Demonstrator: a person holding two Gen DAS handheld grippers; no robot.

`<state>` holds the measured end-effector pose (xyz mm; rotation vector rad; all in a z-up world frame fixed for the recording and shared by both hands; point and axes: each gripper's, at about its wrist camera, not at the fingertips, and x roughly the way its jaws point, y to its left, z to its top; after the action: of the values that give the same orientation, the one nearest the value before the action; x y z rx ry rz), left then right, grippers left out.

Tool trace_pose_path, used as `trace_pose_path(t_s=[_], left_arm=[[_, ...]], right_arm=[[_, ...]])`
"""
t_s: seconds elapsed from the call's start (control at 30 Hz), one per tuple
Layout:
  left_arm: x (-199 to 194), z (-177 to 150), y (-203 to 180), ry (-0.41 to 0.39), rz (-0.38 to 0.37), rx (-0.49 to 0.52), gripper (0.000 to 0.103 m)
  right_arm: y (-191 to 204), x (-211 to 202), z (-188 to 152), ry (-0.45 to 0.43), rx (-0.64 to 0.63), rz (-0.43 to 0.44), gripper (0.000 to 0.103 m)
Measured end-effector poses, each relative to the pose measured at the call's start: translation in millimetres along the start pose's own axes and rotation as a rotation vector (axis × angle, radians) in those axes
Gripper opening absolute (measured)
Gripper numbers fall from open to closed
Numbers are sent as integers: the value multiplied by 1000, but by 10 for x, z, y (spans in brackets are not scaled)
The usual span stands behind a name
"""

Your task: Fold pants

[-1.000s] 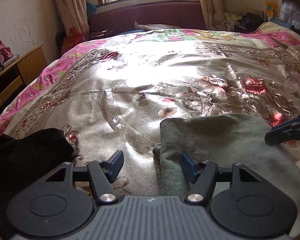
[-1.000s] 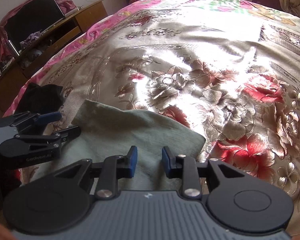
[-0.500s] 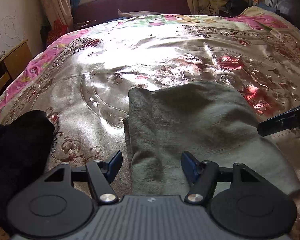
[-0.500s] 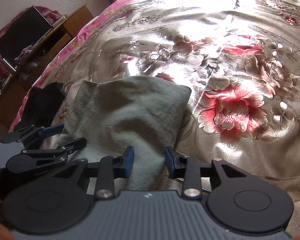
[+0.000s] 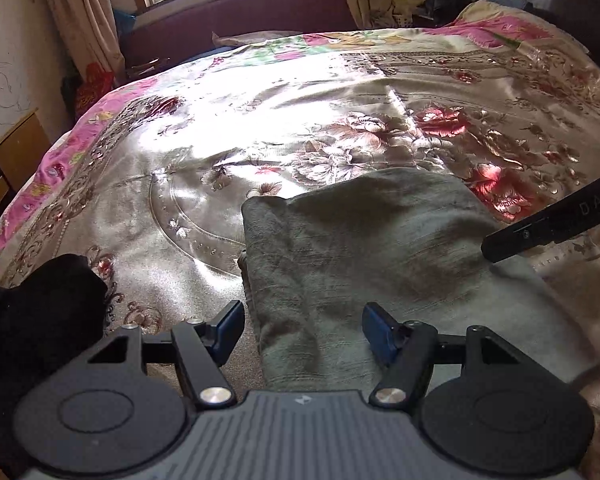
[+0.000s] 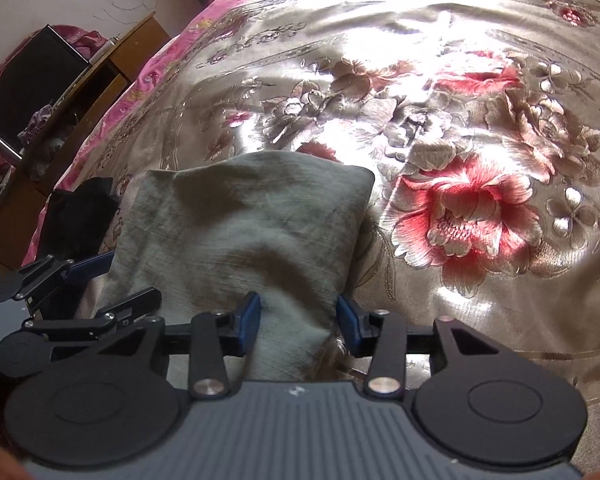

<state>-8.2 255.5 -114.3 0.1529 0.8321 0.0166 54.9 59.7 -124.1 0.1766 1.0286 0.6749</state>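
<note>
My pants (image 5: 364, 264) lie folded into a thick grey-green pad on the bed (image 5: 228, 152), near its front edge. My left gripper (image 5: 302, 330) straddles the pad's left edge with jaws wide open; my right gripper (image 6: 298, 320) straddles the right edge, jaws open and holding nothing. If I close on the top layer alone, I think the fold would peel apart. The satin cover looks slick, so the pad could slide towards the dark cloth (image 5: 40, 312) beside it.
</note>
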Motion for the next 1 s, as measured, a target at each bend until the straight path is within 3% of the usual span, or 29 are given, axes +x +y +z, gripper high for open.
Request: trace_pose_path(t_s=[0.17,0.43,0.57,0.67,0.87,1.0], left_arm=[[-321,127,-112,30,28,-158,79],[-977,184,-847,89,156,-250,85],[-1108,230,-970,122,116,-261,85],[-1160,255,-977,133,69,-211,85],[-1248,129,-795,128,-45,-94,85],[-1323,41,-631,121,-91,-72,85]], right_arm=[[204,-222,19,5,-13,22,45],[245,-824,-276,112,-42,45,44],[252,-1166,-402,97,-40,-2,45],[323,-1341,-490,63,-7,-40,45],[545,-1379,-735,17,118,-125,45],[752,-1389,-857,8,178,-161,44]])
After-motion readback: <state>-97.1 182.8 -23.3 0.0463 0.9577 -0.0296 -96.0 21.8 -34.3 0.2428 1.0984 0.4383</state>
